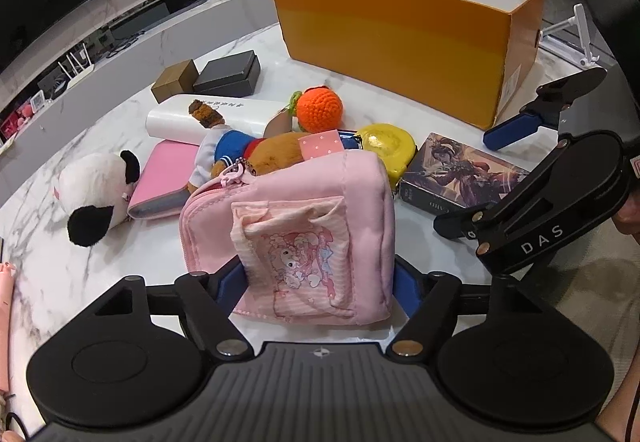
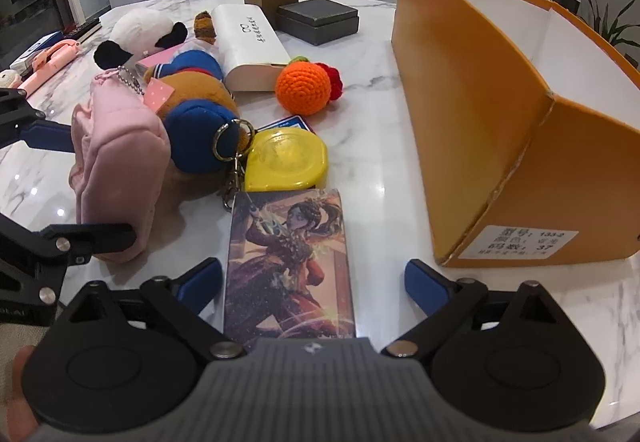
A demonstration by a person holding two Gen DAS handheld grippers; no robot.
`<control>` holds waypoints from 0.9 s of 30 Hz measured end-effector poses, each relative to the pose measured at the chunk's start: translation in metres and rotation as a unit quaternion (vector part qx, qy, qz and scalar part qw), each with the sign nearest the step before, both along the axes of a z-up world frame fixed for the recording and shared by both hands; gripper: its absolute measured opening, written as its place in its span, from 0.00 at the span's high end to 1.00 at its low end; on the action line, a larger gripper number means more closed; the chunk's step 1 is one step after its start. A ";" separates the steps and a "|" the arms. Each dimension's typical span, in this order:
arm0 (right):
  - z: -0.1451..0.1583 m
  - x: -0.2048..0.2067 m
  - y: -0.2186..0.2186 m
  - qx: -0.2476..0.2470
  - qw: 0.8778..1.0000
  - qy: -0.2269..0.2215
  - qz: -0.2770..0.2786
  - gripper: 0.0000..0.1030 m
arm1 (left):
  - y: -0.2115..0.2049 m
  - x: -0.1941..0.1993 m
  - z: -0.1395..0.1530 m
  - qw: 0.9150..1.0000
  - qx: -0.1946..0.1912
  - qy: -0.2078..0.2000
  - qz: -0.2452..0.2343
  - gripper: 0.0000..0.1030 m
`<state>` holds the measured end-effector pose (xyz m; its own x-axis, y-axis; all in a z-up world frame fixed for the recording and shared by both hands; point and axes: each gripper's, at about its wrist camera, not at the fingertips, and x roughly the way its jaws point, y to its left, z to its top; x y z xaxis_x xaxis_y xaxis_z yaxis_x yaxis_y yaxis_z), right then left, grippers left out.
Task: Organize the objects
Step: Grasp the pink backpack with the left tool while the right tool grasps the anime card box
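Note:
A pink fabric pouch (image 1: 304,209) with a cartoon print lies on the marble table (image 1: 100,262). My left gripper (image 1: 320,286) is shut on it, its blue pads pressing both sides of the near end. In the right wrist view the pink pouch (image 2: 116,161) sits at the left. A printed card box (image 2: 290,266) lies between the fingers of my right gripper (image 2: 312,284), which is open, with a gap at the right pad. A large orange box (image 2: 480,101) with an open top stands to the right.
Behind the pouch lie a brown plush in blue (image 1: 256,149), a yellow tape measure (image 2: 286,157), a crocheted orange (image 2: 304,87), a panda plush (image 1: 96,189), a pink wallet (image 1: 160,177), a white case (image 2: 248,41), and two small boxes (image 1: 228,73).

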<state>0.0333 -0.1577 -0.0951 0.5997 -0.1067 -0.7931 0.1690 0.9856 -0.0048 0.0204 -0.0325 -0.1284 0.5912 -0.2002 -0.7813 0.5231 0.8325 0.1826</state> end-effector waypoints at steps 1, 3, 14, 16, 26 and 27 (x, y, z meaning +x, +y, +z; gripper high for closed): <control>0.000 0.000 0.000 0.001 1.000 -0.001 0.001 0.08 | 0.001 0.000 0.000 1.000 -0.002 0.002 0.000 0.19; 0.000 0.000 0.000 0.001 1.000 -0.002 0.003 0.10 | 0.003 0.001 0.001 1.000 -0.009 0.007 0.004 0.20; 0.006 0.000 0.005 -0.004 1.000 -0.013 0.015 0.42 | 0.003 -0.006 0.005 0.999 -0.028 0.018 -0.019 0.25; 0.006 -0.001 0.004 -0.002 1.000 -0.014 0.015 0.42 | 0.002 -0.007 0.006 0.999 -0.030 0.018 -0.022 0.25; 0.009 -0.008 0.002 0.000 1.000 -0.013 0.008 0.42 | 0.006 -0.008 0.009 0.999 -0.038 0.021 -0.016 0.26; 0.010 -0.008 0.002 0.000 1.000 -0.014 0.007 0.42 | 0.007 -0.008 0.009 0.999 -0.039 0.021 -0.014 0.26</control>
<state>0.0249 -0.1552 -0.0850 0.6228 -0.0976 -0.7762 0.1555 0.9878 0.0006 0.0129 -0.0255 -0.1189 0.5519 -0.2774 -0.7864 0.5524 0.8281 0.0955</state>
